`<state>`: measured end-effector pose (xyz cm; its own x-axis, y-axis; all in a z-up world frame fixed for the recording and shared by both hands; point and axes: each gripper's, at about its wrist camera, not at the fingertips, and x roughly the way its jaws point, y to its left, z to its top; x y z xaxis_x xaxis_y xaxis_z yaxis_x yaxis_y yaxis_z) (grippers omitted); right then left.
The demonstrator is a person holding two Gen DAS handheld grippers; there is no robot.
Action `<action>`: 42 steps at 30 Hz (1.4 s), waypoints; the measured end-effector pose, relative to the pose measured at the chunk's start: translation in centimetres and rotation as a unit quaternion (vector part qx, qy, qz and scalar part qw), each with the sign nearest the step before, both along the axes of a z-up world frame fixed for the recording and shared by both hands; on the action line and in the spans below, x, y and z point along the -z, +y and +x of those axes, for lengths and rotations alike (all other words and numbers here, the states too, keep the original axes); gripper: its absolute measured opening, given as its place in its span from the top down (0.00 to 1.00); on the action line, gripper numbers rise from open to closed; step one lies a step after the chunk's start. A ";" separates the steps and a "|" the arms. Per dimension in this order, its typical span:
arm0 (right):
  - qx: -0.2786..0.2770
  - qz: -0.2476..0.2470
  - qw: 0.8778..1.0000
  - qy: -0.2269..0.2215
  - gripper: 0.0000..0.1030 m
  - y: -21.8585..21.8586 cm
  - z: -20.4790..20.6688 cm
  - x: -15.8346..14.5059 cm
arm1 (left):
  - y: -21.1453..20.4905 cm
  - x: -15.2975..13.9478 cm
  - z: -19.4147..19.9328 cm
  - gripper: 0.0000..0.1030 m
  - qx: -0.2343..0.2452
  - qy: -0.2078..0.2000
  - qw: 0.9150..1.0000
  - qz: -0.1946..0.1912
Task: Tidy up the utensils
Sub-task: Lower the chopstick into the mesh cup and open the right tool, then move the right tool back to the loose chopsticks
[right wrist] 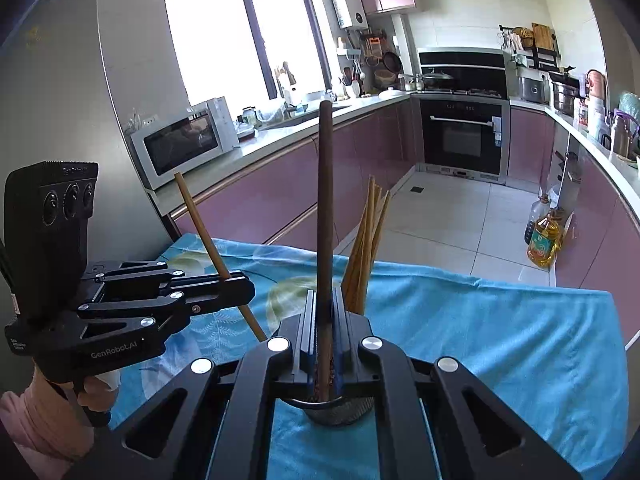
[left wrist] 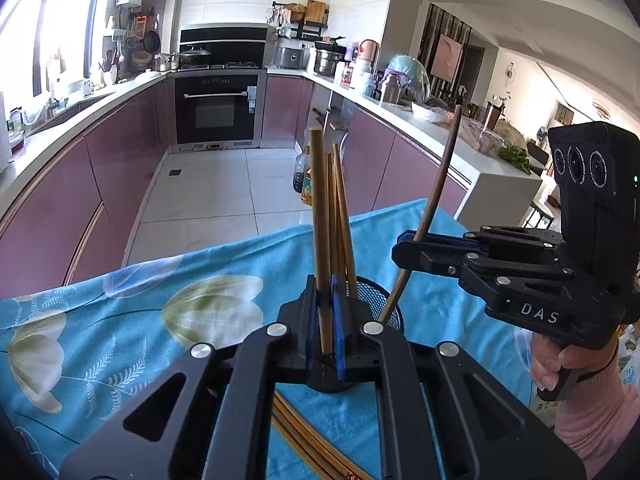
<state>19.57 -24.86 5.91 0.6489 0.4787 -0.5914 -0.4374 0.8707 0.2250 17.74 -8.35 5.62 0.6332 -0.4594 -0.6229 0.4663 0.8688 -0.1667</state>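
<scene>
Our left gripper (left wrist: pixel 326 320) is pinched tight on a light chopstick (left wrist: pixel 320 216), above the black mesh cup (left wrist: pixel 386 300) at 6 o'clock, where more chopsticks (left wrist: pixel 340 216) stand.

Our right gripper (right wrist: pixel 325 336) squeezes a dark chopstick (right wrist: pixel 325 200) over the cup. Next we lower both in, then let go.

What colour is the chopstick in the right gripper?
Dark brown chopstick, clearest in the right wrist view; right gripper is shut on it.
</scene>
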 end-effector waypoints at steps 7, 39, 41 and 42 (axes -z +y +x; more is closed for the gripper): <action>0.009 -0.006 1.000 0.023 0.94 0.1 1.1 1.5 | -0.1 1.7 1.9 0.91 -0.010 0.019 1.000 0.012; -0.014 -0.025 0.999 -0.045 0.61 -0.3 -7.5 1.9 | 6.6 6.9 -5.6 0.56 -0.104 0.009 0.995 -0.004; -0.024 -0.023 0.999 -0.035 0.61 -0.1 -8.3 2.6 | 7.3 7.8 -6.3 0.55 -0.108 0.020 0.994 -0.005; -0.029 -0.021 0.999 -0.025 0.61 0.0 -8.6 3.2 | 7.5 8.3 -6.7 0.54 -0.109 0.025 0.994 -0.001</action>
